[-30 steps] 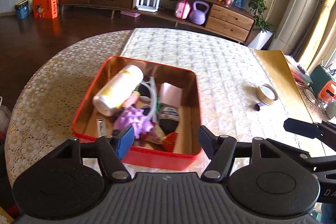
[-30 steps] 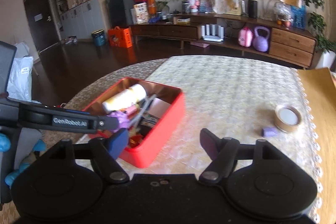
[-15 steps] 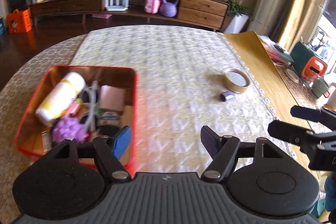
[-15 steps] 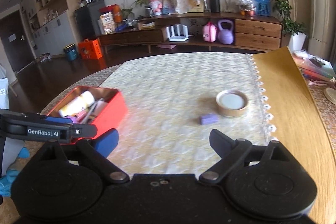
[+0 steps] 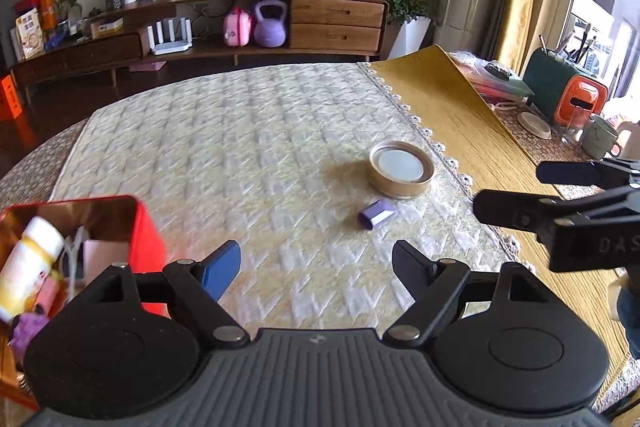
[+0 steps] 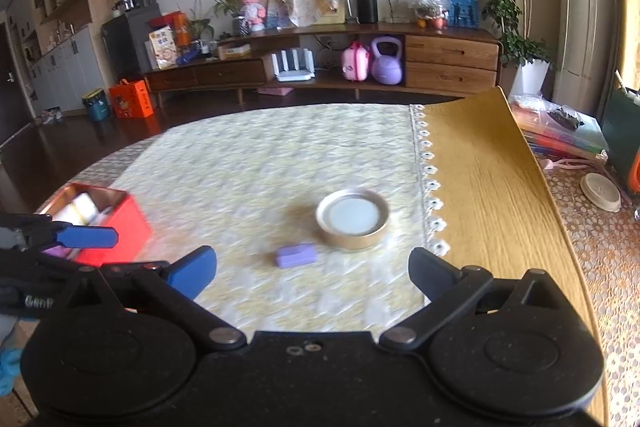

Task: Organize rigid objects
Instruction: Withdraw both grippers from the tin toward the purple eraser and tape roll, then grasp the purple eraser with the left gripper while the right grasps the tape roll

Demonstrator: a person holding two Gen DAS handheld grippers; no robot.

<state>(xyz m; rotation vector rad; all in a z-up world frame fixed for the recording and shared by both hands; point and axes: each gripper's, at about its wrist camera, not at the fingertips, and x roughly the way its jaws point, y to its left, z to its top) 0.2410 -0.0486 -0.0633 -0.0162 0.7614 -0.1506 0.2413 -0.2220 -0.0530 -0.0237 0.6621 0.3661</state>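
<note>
Both tools spread, empty: left tool [image 5: 316, 267], right tool [image 6: 312, 273]. Purple block [image 6: 296, 255] centre frame on worktop [image 6: 248, 163], just beside round lid [image 6: 353, 218]. I judge risk: low block skids, bumps lid. Red box [image 6: 116, 223] at left.

left gripper [image 5: 316, 267] low in frame, fingers spread wide, nothing between them — level, pointing forward. right gripper [image 6: 312, 269] likewise wide apart, empty; its dark fingers [image 5: 516, 213] reach in at right edge of left wrist view.
</note>
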